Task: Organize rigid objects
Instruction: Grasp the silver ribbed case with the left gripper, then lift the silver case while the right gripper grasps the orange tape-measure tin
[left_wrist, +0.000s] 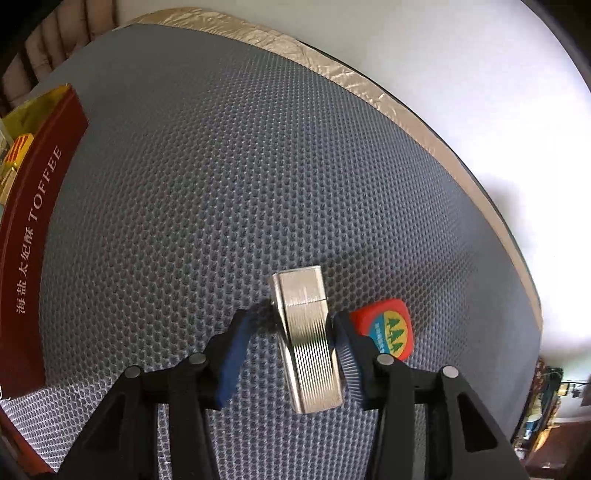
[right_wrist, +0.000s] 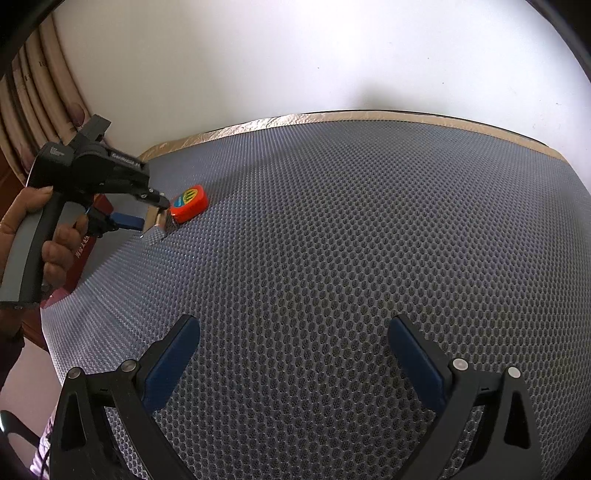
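While the left hand-held gripper (left_wrist: 295, 332) is straddling a silver lighter (left_wrist: 310, 339), the right hand-held gripper (right_wrist: 291, 354) is hanging released over the bare grey mesh mat (right_wrist: 351, 240).
Lying between the left gripper's blue pads (left_wrist: 232, 354), the ribbed metal lighter is touching the right-side pad, while a gap is showing on the left side, so the grip is not clenched on it. Just beyond the right-side finger, a red tape measure (left_wrist: 388, 328) with a green-and-yellow label is sitting on the mat covering the worktop. Far off to the left of that gripper, a dark red toffee box (left_wrist: 33, 240) is lying open with yellow wrapped sweets (left_wrist: 18, 151) inside. A person's hand (right_wrist: 55, 254) is gripping the left tool's grey handle.
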